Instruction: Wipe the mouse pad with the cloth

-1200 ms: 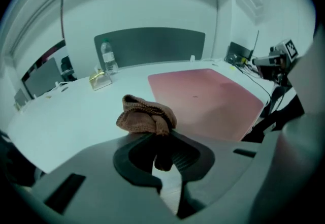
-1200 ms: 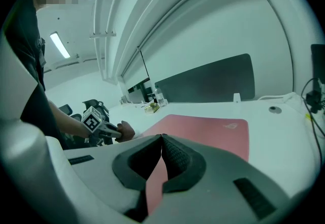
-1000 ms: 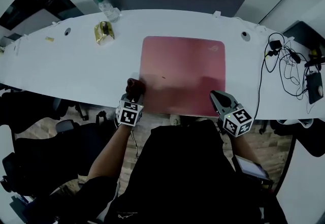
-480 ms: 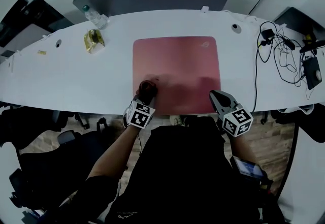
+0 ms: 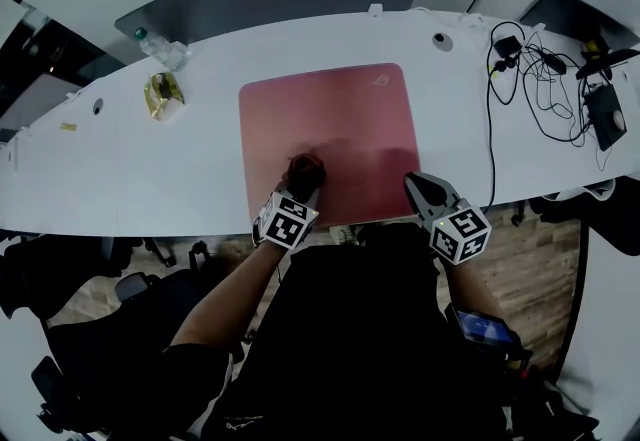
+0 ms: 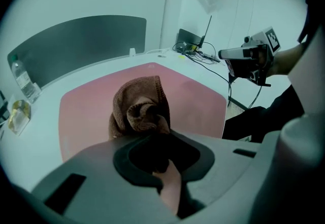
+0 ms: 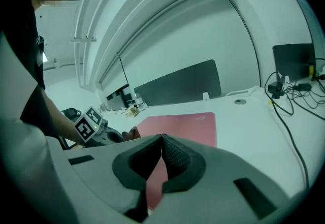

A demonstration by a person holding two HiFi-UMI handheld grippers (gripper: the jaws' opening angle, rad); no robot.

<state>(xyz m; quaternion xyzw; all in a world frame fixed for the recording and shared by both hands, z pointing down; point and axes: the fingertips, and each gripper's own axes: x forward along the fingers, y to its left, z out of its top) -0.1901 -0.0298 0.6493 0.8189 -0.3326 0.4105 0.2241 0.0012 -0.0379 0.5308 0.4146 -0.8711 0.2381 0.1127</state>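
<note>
Cloth (image 6: 138,108), brown and bunched into a lump, is pinched by the fingers of the left gripper (image 5: 303,181) on the near middle of the pink mouse pad (image 5: 330,119). Fingers of the right gripper (image 7: 161,139) are pressed together, near the pad's near right corner.

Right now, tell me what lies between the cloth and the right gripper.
Only bare mouse pad: the head view shows nothing on the stretch from the cloth to the right gripper.
</note>
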